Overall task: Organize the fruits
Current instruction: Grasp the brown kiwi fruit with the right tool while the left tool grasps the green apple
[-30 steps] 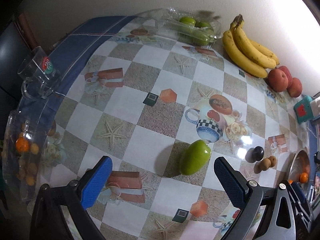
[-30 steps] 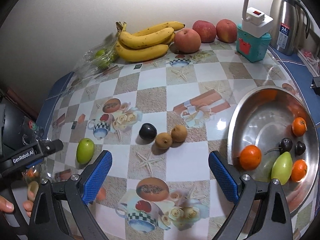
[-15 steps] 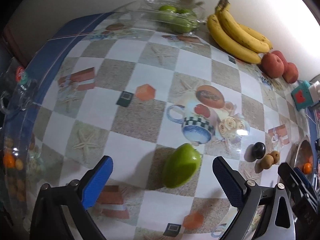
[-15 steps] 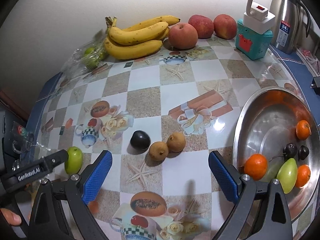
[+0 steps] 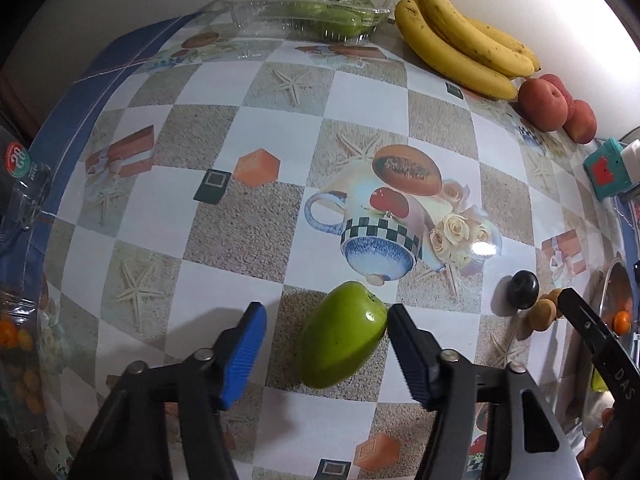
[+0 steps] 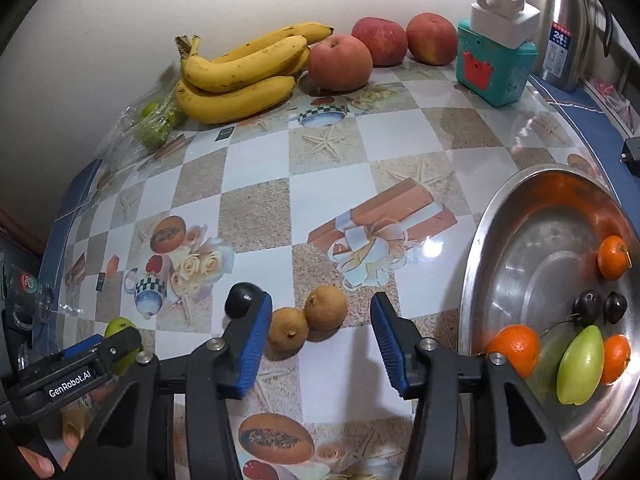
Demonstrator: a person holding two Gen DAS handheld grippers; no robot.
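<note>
A green oval fruit [image 5: 340, 336] lies on the patterned tablecloth between the blue pads of my left gripper [image 5: 326, 312]. Its jaws are closing: the right pad [image 5: 408, 352] meets the fruit's top corner, the left pad [image 5: 244, 356] stands apart. My right gripper [image 6: 320, 304] straddles two small brown fruits [image 6: 288, 328] [image 6: 326, 307], jaws closing; its left pad [image 6: 252, 344] is next to the nearer one, its right pad [image 6: 388, 344] is clear of both. A dark plum [image 6: 240, 300] sits just behind that left finger. The steel bowl [image 6: 476, 280] at right holds oranges, a green fruit and dark cherries.
Bananas [image 6: 240, 80] and red apples [image 6: 340, 62] line the back wall, with a clear box of green fruits [image 5: 320, 12] to their left. A teal box [image 6: 492, 68] and a steel kettle [image 6: 560, 40] stand at the back right. A bag of small orange fruits [image 5: 16, 340] hangs off the left table edge.
Both grippers have dropped toward the table and their jaws have narrowed a lot. The green fruit now sits between the left pads, and the brown fruits between the right pads.
</note>
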